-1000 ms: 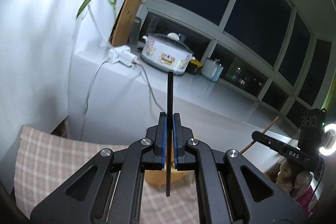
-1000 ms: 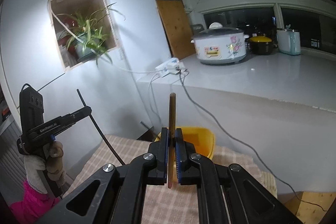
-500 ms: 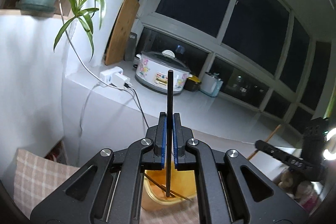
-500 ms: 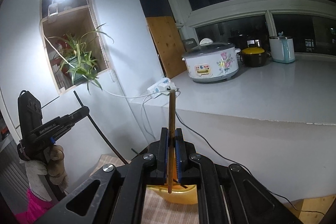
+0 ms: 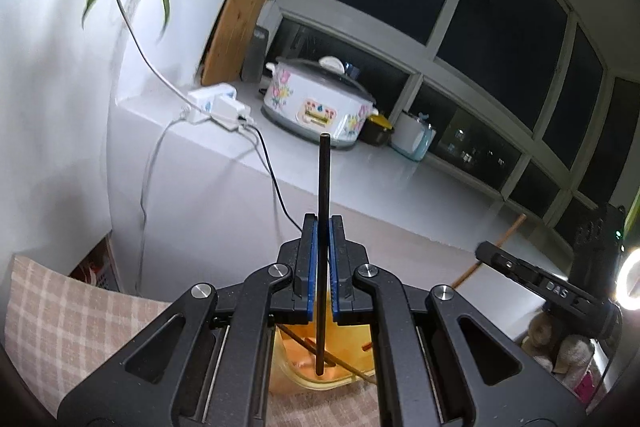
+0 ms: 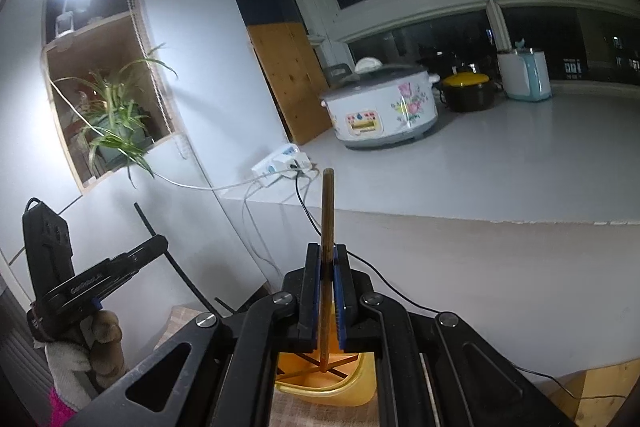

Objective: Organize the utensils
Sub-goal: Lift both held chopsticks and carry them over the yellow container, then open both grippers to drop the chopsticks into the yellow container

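Left claw [image 5: 322, 267]: closed on a black chopstick [image 5: 323, 195], which stands upright between the blue pads [image 5: 311, 267]. The stick's upper end rises well above the fingertips; its lower end hangs over the open mouth of the yellow container [image 5: 308, 367].

Right claw [image 6: 327, 287]: closed on a brown wooden chopstick [image 6: 327, 219], likewise upright between its blue pads [image 6: 340, 291]. Its lower tip hangs within the mouth of the same yellow container [image 6: 340, 387]; whether it touches the inside I cannot tell.

Yellow container: open-topped plastic tub standing on the surface under a checked cloth [image 5: 72, 319]. Several thin wooden sticks [image 5: 304, 345] already lie slanted inside it.

Each claw seen from the other camera: the right one [image 5: 532, 279] shows at the right edge of the left view with its brown stick jutting up; the left one [image 6: 92, 279] shows at the left edge of the right view, held by a gloved hand [image 6: 80, 343], its black stick slanting downward.

Background: white ledge [image 6: 500, 167] below dark windows, carrying a floral-printed cooker [image 5: 318, 103], a dark pot with yellow lid [image 6: 466, 89], a pale blue appliance [image 6: 524, 75] and a white power strip [image 5: 218, 105] with cables. A potted plant [image 6: 116, 123] sits in a wall niche.
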Motion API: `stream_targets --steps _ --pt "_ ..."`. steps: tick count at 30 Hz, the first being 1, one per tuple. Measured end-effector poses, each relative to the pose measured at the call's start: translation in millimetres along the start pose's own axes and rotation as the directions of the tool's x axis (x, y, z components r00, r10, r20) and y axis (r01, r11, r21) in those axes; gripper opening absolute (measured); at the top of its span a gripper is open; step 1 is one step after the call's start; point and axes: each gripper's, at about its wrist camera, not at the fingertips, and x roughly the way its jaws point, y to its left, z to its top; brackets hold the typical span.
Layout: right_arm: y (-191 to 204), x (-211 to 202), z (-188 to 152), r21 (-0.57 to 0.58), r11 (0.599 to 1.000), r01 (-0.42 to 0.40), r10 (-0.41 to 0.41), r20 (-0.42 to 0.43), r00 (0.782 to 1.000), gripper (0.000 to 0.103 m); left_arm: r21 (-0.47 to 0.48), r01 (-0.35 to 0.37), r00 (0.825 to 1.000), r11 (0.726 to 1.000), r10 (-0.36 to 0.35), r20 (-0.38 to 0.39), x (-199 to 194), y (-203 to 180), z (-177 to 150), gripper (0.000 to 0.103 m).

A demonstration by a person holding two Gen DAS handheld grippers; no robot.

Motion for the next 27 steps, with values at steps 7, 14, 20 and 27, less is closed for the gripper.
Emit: stream_targets --steps 7,14,20,27 --pt "-5 28 -15 0.021 1.0 -0.006 0.007 -0.073 0.997 0.003 0.02 -0.01 0.998 1.0 0.012 -0.059 15 -2 -20 0.003" --pt "-7 48 -34 0.031 0.999 -0.01 0.014 -0.147 0.989 0.003 0.031 -0.008 0.994 0.999 0.011 -0.108 21 -4 -35 0.003" --pt "-2 51 -42 0.01 1.0 -0.008 0.01 -0.172 0.985 0.005 0.051 -0.007 0.992 0.999 0.013 -0.123 19 -7 -43 0.003" --pt "-1 37 -44 0.005 1.0 0.02 -0.019 -0.14 0.99 0.042 0.068 -0.014 0.995 0.998 0.02 -0.101 4 -8 -49 0.012"
